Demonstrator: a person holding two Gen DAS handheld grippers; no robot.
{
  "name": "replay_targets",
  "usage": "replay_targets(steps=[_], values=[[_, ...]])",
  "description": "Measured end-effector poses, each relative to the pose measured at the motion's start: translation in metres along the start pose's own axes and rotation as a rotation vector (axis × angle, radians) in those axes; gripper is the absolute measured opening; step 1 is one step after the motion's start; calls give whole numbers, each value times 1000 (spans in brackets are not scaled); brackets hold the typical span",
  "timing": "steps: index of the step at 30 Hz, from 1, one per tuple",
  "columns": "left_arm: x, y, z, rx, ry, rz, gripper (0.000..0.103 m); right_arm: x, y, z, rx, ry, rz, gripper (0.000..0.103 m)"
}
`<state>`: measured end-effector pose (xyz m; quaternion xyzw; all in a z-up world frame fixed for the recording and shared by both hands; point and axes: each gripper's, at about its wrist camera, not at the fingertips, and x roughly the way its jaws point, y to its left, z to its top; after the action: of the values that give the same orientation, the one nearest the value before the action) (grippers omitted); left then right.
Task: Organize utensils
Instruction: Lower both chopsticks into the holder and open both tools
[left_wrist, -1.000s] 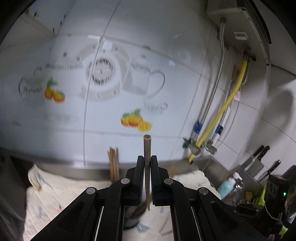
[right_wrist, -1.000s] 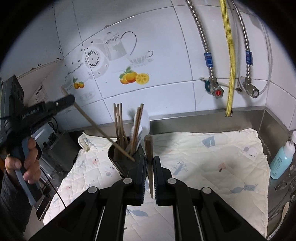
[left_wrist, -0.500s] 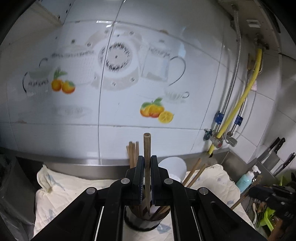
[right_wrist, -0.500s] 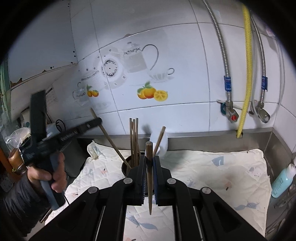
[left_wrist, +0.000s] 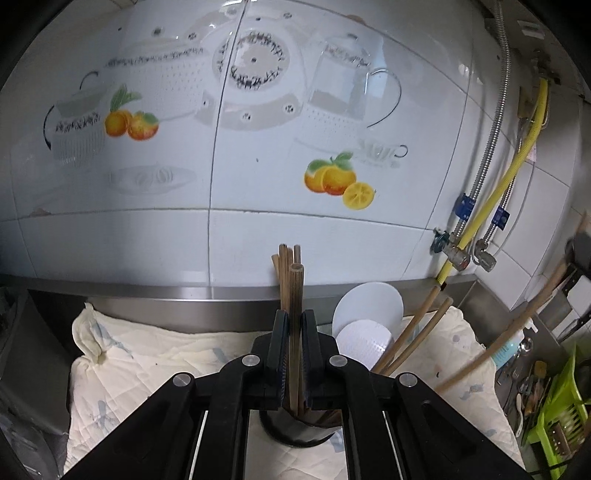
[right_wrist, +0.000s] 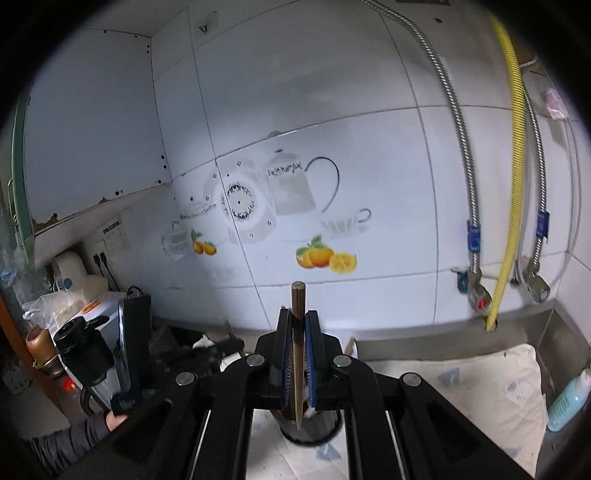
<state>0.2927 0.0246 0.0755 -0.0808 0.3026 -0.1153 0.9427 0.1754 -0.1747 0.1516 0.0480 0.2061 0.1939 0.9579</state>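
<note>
Chopsticks clamped in both grippers over the black holder

Left wrist view: the left gripper (left_wrist: 293, 332) has its jaws closed tight on one upright wooden chopstick (left_wrist: 296, 295), whose lower end dips into the black utensil holder (left_wrist: 295, 432) on the quilted cloth (left_wrist: 147, 369) covering the bench. Four more chopstick tips rise just behind it, and two pale ones lean out to the right beside two white spoons (left_wrist: 364, 325). A long pale stick (left_wrist: 517, 325) crosses at the right. The tiled wall and steel ledge close the back; a green basket (left_wrist: 554, 417) crowds the right edge.

Right wrist view: the right gripper (right_wrist: 298, 343) pinches its own chopstick (right_wrist: 297, 332) upright above the holder (right_wrist: 310, 424). Open cloth lies to the right, up to a teal bottle (right_wrist: 565, 402); the other gripper's black body (right_wrist: 133, 343) stands left.
</note>
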Motion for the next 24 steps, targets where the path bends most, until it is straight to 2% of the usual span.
replay_targets(steps=[8,18,19,21,22,23,24], values=[[4,3,-1,-4,27,-22,9,35,5,-6,-4,12,-8,9],[4,4,1,-5,32,-41,11,70,6,-32,-10,131,-21,9],[4,4,1,-3,32,-46,13,72,6,-34,-7,136,-20,9],[3,3,2,-1,27,-43,25,75,5,-39,-5,156,-22,9],[2,3,2,0,20,-46,39,76,5,-41,-5,162,-25,9],[1,3,1,1,15,-41,44,78,5,-42,-3,168,-25,9],[0,3,2,4,10,-36,44,79,4,-43,-1,175,-21,9]])
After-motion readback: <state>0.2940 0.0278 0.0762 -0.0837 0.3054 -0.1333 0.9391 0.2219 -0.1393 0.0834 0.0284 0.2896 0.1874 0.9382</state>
